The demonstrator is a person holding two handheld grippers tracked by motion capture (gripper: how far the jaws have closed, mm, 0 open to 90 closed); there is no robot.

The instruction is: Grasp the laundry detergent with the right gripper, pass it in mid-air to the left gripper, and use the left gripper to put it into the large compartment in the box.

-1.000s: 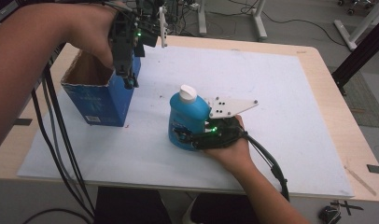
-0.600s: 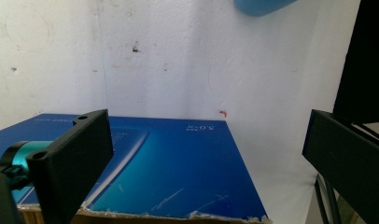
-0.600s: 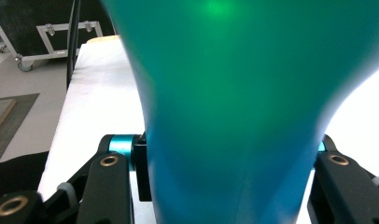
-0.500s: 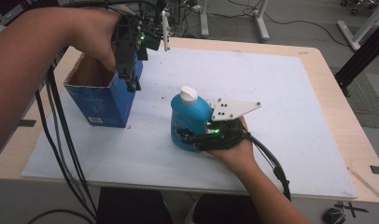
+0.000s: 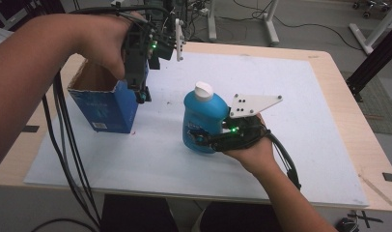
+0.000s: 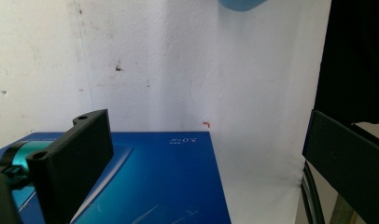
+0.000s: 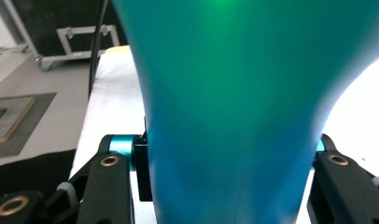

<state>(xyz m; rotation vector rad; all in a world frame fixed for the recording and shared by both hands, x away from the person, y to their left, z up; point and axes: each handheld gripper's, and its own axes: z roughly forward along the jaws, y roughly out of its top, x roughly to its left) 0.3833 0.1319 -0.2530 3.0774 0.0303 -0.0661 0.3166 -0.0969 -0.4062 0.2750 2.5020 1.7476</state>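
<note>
Bottle (image 5: 204, 118): blue, white cap, upright at bench (image 5: 310, 125) centre.
Right gripper (image 5: 207, 140): jaws clamped on the bottle's lower body.
Box (image 5: 103, 104): open-topped, at the bottle's 9 o'clock.
Left gripper (image 5: 142, 94): jaws wide, astride the box's near wall.

Upright white-capped blue bottle (image 5: 205, 118)

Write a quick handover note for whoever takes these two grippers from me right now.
Right tongs: shut on the blue plastic bottle with the white cap, upright over the white mat, near its middle.
Left tongs: open, one jaw against the wall of the open blue cardboard box at the mat's left.
Done: bottle gripped, box steadied.
Left: probably carry the bottle into the box.
</note>
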